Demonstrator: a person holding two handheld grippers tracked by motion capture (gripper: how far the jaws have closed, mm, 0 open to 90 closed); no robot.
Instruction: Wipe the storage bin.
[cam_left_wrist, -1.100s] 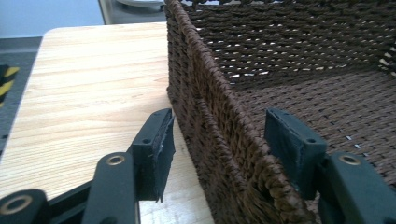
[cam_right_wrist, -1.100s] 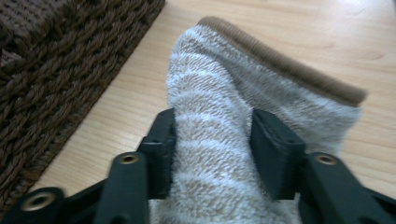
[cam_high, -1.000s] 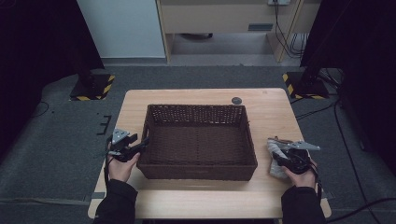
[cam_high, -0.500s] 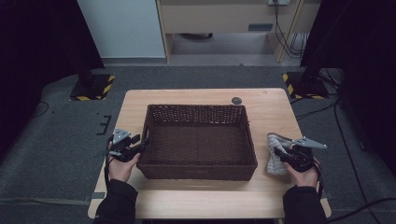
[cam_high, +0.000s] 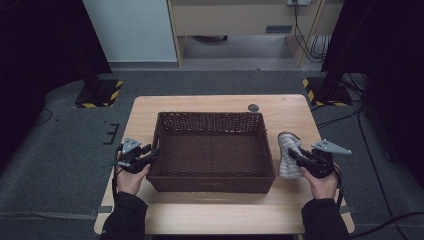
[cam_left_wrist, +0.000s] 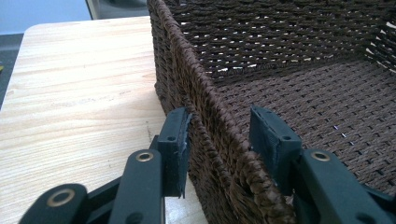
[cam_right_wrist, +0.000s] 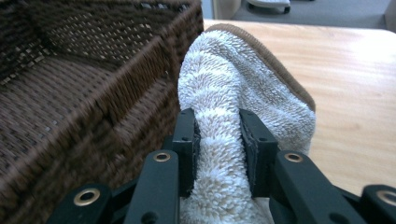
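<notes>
Right gripper pinches a grey towel just right of the wicker basket; left gripper (jaws closing) straddles its left wall.

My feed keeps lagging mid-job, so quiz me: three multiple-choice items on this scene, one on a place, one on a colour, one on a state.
1. Where is the white fluffy towel with brown trim?
A. inside the basket
B. on the table beside the basket's right wall
C. on the floor

2. What colour is the rectangular woven wicker basket?
A. dark brown
B. white
C. green

3. What is the right gripper doing?
A. standing open over bare wood
B. clamping the basket rim
C. pinching the towel

Key:
1 B: the high view shows the towel on the light wooden table, right of the basket.
2 A: every view shows dark brown weave.
3 C: the right gripper view shows both pads pressed into the terry cloth. The left gripper straddles the basket's left wall; its jaws have just been closing.
</notes>
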